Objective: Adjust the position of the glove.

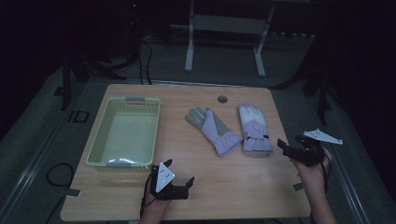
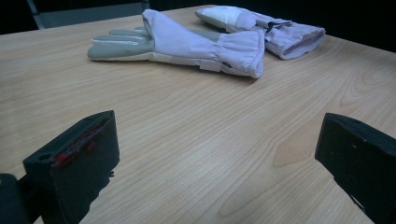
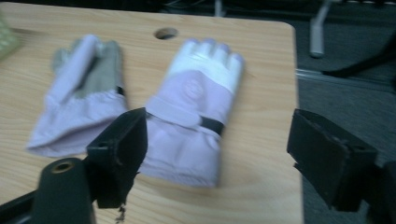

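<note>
high view: two lilac gloves lie side by side on the desk [image 1: 224,186], a little toward its far right corner. the left glove [image 1: 212,129] lies palm-up, grey palm and fingers showing, fingers pointing to the far edge and slanted left, cuff toward the near edge. the right glove [image 1: 253,128] lies back-up, white over the knuckles, with a dark strap across the wrist; its cuff all but touches the other cuff. both look padded and soft, light, likely to sag and fold when lifted, not fragile, and the fabric should give the tool some grip. the gathered cuff looks the best place to pinch, being thick and open at the edge; the strap on the right glove is a second choice.

a round embossed mark sits on the back of the right glove in the right gripper view, too blurred to read. no other writing can be made out.

a pale green perforated basket [image 1: 98,144] stands empty near the left edge, well apart from the gloves. a small round hole [image 1: 222,99] sits by the far edge.

the left tool [image 1: 177,173] hovers near the near edge, jaws wide apart, holding nothing. the right tool [image 1: 290,142] is at the right edge, just beside the right glove's cuff, jaws also wide and empty.
</note>
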`<state>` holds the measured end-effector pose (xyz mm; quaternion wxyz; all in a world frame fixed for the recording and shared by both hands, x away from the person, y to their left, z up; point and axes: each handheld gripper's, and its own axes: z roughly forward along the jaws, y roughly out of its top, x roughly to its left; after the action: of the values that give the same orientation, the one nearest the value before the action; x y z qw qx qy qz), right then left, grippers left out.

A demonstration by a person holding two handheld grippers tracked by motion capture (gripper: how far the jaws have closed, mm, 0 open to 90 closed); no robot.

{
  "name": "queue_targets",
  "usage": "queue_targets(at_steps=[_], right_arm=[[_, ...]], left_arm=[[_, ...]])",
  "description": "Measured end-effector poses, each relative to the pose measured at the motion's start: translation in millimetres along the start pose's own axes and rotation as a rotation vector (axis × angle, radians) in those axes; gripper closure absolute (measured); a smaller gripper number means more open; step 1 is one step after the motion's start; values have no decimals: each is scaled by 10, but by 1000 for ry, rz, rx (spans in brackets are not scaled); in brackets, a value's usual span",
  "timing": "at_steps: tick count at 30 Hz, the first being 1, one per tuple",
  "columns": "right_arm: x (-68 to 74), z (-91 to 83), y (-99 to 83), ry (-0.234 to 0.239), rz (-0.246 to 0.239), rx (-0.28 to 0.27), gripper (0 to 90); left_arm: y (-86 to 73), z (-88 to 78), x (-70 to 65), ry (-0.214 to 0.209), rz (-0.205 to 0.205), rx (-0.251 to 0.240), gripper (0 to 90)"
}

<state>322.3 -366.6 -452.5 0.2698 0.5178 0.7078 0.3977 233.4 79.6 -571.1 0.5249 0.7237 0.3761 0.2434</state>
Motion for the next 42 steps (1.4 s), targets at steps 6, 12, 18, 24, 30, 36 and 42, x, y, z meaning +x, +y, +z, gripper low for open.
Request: queue_targets(at_steps=[6, 12, 18, 24, 30, 36, 42], right_arm=[[107, 59, 187, 13, -36, -17, 224], [239, 152, 370, 58, -59, -9, 251], [421, 317, 557, 109, -75, 0, 315], [610, 500, 638, 139, -123, 24, 344], [788, 699, 682, 167, -152, 47, 370], [967, 920, 694, 198, -189, 81, 397], [1088, 1169, 683, 224, -214, 126, 448]], left_arm=[[0, -1, 2, -2, 2, 1, 0], [0, -3, 3, -3, 5, 1, 1], [0, -3, 3, -5, 5, 0, 1], [-1, -5, 5, -8, 5, 1, 1], [-3, -9, 6, -10, 5, -4, 1], [-3, -11, 7, -13, -1, -2, 1], [-4, -11, 7, -15, -2, -4, 0]])
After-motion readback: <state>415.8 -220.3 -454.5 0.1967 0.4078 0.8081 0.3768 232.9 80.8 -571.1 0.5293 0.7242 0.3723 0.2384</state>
